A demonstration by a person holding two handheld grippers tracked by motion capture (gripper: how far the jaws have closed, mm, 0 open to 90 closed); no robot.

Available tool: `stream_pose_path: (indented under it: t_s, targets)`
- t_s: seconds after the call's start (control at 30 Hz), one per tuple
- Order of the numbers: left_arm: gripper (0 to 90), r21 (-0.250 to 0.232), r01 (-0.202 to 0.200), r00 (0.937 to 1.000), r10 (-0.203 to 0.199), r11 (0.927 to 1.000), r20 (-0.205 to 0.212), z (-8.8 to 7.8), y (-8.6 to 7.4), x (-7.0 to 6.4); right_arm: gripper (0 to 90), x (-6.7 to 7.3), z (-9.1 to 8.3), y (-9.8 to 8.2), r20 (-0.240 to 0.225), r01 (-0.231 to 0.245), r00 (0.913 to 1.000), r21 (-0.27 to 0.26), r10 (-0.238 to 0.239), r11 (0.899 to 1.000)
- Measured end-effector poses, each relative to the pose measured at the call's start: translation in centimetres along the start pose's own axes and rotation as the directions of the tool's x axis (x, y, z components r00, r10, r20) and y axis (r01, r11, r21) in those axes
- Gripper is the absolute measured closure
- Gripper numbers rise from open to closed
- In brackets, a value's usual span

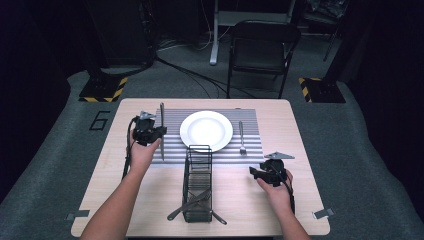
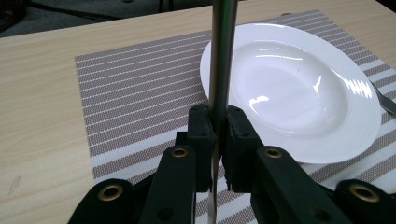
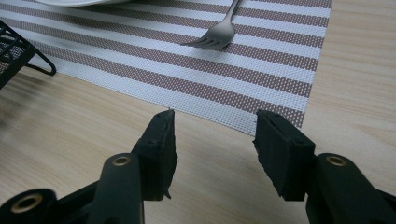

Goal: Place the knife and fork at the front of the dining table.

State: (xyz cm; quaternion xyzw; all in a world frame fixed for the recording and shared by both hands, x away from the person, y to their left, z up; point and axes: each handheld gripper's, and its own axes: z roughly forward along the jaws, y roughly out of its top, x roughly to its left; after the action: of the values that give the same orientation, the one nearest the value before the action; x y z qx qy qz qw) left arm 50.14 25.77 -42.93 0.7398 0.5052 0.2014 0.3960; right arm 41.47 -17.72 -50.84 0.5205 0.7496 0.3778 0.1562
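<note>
Knife [image 2: 223, 56] tip cut off at top of left gripper view; blade or handle end not determinable. Slim, plain, polished steel. Clamped upright in left gripper [image 2: 218, 140] over placemat's [image 1: 172, 120] left edge. Right gripper [image 3: 215, 144] jaws apart, empty.

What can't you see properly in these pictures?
- Knife tip: cut off by the top edge, left gripper view.
- Cutlery in the basket: too small and dark to name, high view.
- Fork handle: cut off by the top edge, right gripper view.
</note>
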Motion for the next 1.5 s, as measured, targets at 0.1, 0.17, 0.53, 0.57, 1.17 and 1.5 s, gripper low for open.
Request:
stream_pose_path:
  t_s: [0.1, 0.17, 0.53, 0.57, 1.17, 1.5]
  targets:
    - [82.4, -0.027, 0.041, 0.9991, -0.041, 0.9988, -0.011, 0.6, -0.1, 0.3, 47.7, 0.0, 0.0, 0.0, 0.001, 0.004, 1.0000, 0.000, -0.004, 1.000]
    - [82.4, -0.036, 0.066, 0.9977, -0.067, 0.9971, -0.007, 0.9, -0.3, 0.6, 47.8, 0.0, 0.1, 0.0, 0.001, -0.002, 1.0000, 0.003, 0.002, 1.000]
    - [82.4, -0.027, 0.120, 0.9922, -0.120, 0.9925, -0.033, 2.6, -1.1, 1.5, 47.7, -0.2, 0.2, 0.0, -0.004, -0.007, 1.0000, 0.001, 0.007, 1.000]
    - [82.4, -0.014, 0.118, 0.9924, -0.119, 0.9929, -0.034, 2.8, -1.1, 1.5, 47.7, -0.2, 0.2, 0.0, -0.004, -0.011, 0.9999, 0.000, 0.011, 1.000]
    - [82.4, 0.011, 0.170, 0.9817, -0.168, 0.9854, -0.089, 4.4, -1.1, 1.2, 47.8, -0.4, 0.1, 0.1, -0.006, -0.029, 0.9996, -0.004, 0.029, 1.000]
    - [82.4, 0.045, 0.247, 0.9620, -0.239, 0.9680, -0.132, 6.7, -0.3, 1.6, 47.8, -0.7, 0.1, 0.0, -0.010, -0.030, 0.9995, -0.009, 0.030, 0.999]
